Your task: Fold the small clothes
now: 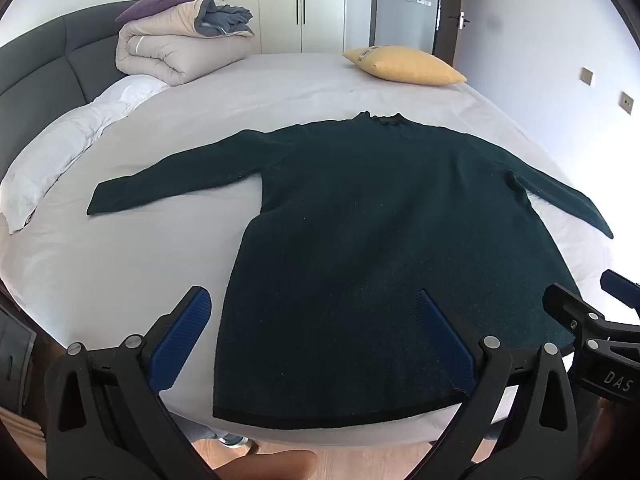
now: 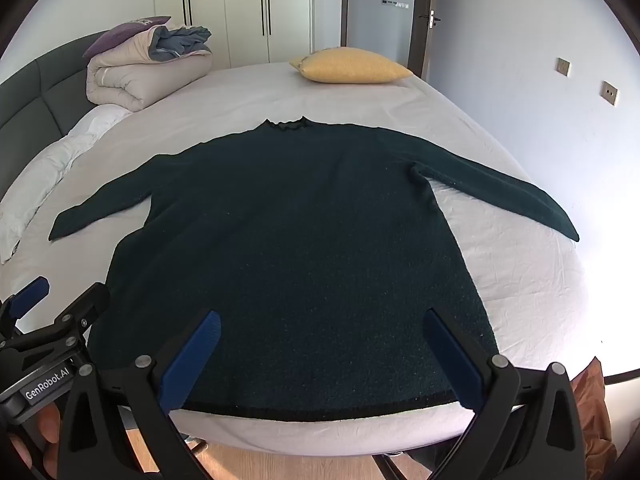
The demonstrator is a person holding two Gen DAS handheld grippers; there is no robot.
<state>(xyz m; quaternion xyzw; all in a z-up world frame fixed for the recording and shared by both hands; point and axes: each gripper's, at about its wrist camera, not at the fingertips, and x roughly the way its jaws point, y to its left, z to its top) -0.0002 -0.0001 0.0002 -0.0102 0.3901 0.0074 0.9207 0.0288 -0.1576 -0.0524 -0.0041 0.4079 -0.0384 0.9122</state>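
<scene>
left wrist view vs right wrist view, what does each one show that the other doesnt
Only the left wrist view shows the left gripper head-on, jaws open, with the right gripper at its right edge.

Only the right wrist view shows the right gripper's own open jaws over the hem, the left gripper at its left edge, and an orange-brown item at lower right.

Both show the dark green sweater spread flat on the bed, the yellow pillow and the folded duvet.

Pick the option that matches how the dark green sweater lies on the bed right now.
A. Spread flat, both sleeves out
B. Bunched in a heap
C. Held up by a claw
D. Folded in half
A: the sweater lies flat on the bed, both sleeves stretched outward, both claws open and off it.
</scene>
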